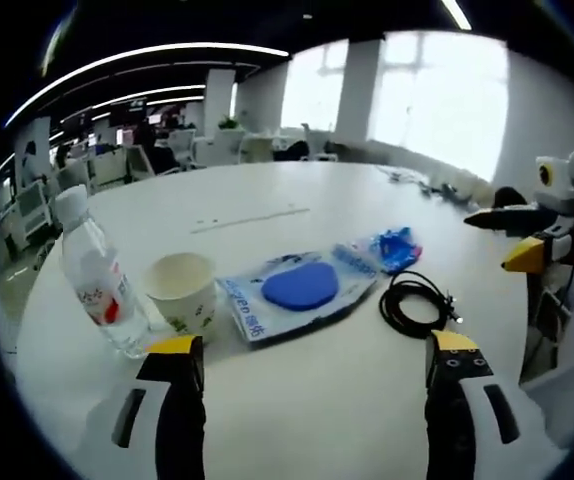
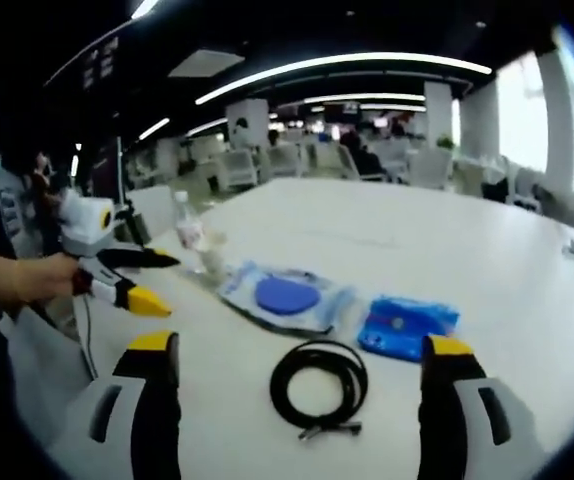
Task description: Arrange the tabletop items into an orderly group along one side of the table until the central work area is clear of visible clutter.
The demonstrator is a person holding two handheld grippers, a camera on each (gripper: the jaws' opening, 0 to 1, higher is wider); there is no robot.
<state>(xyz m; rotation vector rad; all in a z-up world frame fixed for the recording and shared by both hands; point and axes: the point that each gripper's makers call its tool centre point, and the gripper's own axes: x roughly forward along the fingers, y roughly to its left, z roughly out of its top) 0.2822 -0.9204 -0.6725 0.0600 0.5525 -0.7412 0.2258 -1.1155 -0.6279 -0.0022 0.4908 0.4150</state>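
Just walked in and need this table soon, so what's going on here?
A person is holding a two-jaw gripper in each hand over a white table, apparently about to tidy it. Both the left gripper and the right gripper are open and hold nothing. Nothing looks grouped yet: a water bottle, a paper cup, a clear bag with a blue disc, a blue packet and a coiled black cable lie spread across the table.
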